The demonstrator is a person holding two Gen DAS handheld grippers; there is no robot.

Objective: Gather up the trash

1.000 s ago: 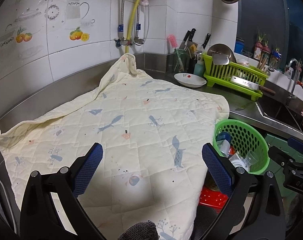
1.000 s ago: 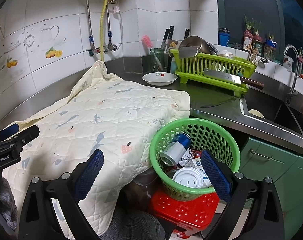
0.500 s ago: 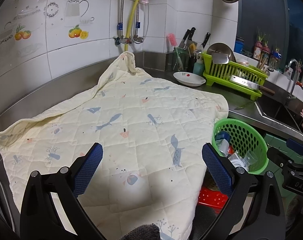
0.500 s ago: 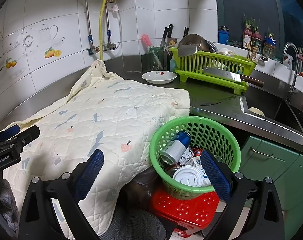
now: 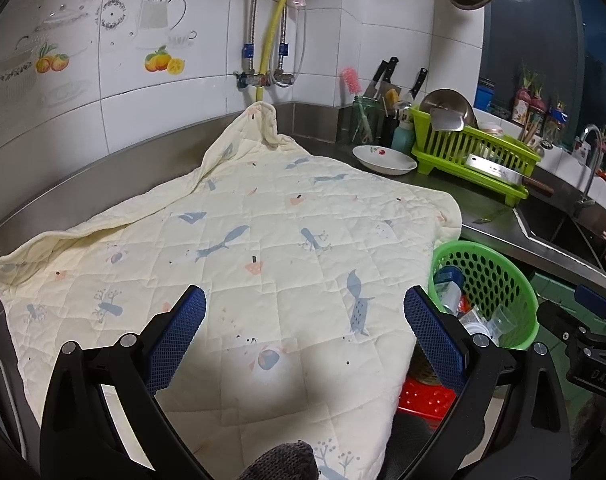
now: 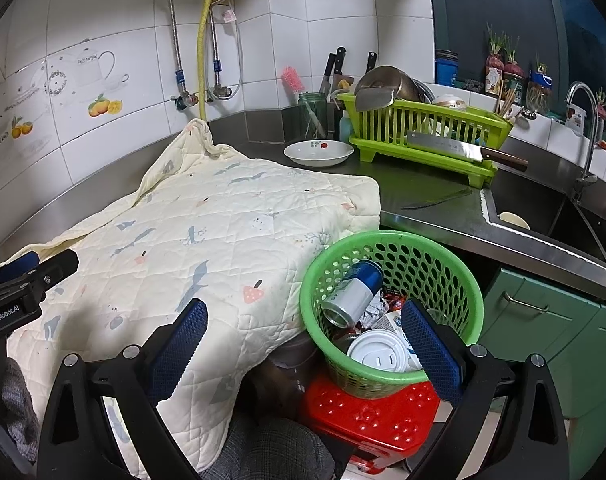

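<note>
Hovering with jaws apart and empty, the left gripper (image 5: 305, 316) and right gripper (image 6: 303, 330) are held near the quilted blanket (image 6: 207, 236), beside the green trash basket (image 6: 455, 280) kept within reach on the red stool (image 6: 367, 416)

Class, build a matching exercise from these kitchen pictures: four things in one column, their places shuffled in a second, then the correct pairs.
Things:
1. blue-and-silver can
2. cleaver
3. white bowl
4. green basket

Places:
A. on the red stool
B. on the counter by the dish rack
C. inside the green basket
D. across the dish rack's front

Pairs: 1-C, 2-D, 3-B, 4-A
</note>
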